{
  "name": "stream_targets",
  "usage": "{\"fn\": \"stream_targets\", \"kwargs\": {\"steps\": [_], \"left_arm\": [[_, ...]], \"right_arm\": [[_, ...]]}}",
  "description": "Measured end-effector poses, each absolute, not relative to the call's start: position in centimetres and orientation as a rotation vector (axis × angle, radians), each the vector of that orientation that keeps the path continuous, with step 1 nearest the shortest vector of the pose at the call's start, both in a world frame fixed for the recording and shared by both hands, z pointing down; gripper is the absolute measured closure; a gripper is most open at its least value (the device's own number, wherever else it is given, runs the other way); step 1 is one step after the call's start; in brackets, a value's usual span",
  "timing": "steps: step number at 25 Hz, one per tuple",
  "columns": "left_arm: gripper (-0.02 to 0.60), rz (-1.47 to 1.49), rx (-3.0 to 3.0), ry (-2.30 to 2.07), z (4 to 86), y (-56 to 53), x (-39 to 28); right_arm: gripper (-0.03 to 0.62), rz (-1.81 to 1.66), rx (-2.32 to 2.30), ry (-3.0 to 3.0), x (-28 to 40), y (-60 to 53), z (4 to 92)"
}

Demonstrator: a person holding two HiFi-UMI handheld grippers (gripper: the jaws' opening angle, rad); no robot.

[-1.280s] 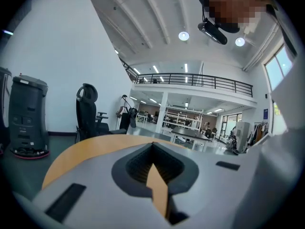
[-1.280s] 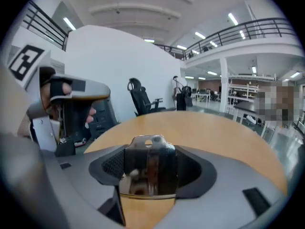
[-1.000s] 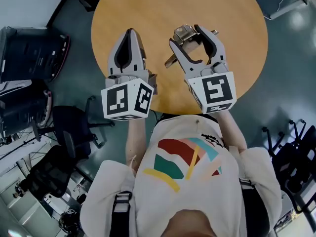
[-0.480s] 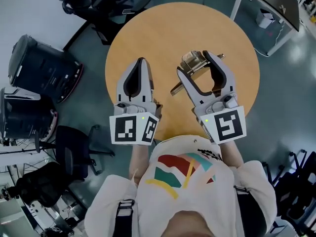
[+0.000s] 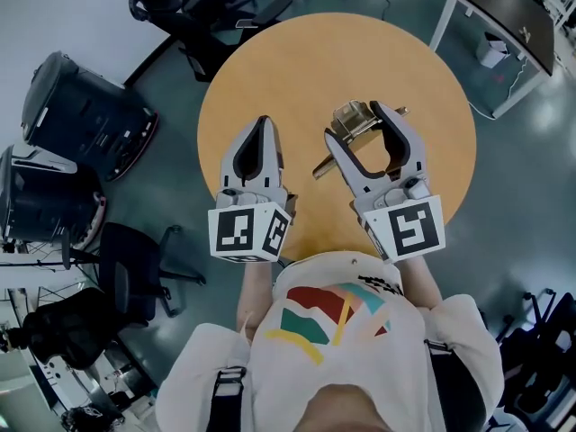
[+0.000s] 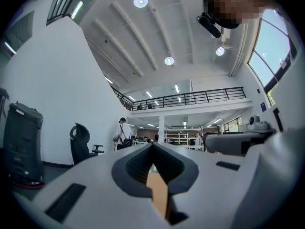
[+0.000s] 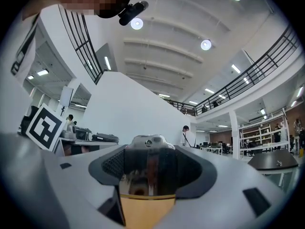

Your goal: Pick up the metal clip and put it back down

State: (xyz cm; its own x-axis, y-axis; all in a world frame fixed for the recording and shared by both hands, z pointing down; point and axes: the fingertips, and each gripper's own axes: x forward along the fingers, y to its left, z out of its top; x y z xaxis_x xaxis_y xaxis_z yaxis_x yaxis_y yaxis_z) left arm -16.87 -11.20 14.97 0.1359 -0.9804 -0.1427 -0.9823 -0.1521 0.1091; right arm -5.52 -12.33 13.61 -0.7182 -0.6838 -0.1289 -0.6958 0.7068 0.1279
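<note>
The metal clip (image 5: pixel 353 122) is a shiny steel spring clamp held up above the round wooden table (image 5: pixel 297 70). My right gripper (image 5: pixel 360 117) is shut on it, and one of its handles (image 5: pixel 326 161) sticks out to the left below the fingers. In the right gripper view the clip (image 7: pixel 145 168) fills the gap between the grey fingertips. My left gripper (image 5: pixel 263 121) hovers beside it to the left, shut with nothing in it. In the left gripper view its fingers (image 6: pixel 153 149) meet at the tip, with the table top showing behind.
Black office chairs (image 5: pixel 193 12) stand past the table's far left edge. A dark machine (image 5: pixel 81 115) and another chair (image 5: pixel 135 268) lie to the left. A desk (image 5: pixel 504 12) stands at the upper right. The person's torso is at the bottom.
Both grippers have shifted slightly lower and to the right in the head view as the head camera rose. The right one still holds the clip; the left stays shut.
</note>
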Motion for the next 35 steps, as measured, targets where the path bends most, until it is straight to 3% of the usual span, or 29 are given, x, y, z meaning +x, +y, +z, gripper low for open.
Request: {"fn": "stream_targets", "kwargs": {"steps": [14,24,35], "left_arm": [[0.538,0.19,-2.427,2.096,18.4,-13.8,-15.6],[0.538,0.086,-2.553,2.133,23.8,-18.7,-13.4],[0.538,-0.09,-2.648,2.166,28.8,-23.4,-12.3]], "right_arm": [[0.29,0.14,-1.334,2.845,-0.6,-19.5,18.7],[0.29,-0.222,-1.563,2.95,5.6,-34.0,33.8],[0.29,-0.611,-1.784,3.055,8.8,-42.0,48.9]]}}
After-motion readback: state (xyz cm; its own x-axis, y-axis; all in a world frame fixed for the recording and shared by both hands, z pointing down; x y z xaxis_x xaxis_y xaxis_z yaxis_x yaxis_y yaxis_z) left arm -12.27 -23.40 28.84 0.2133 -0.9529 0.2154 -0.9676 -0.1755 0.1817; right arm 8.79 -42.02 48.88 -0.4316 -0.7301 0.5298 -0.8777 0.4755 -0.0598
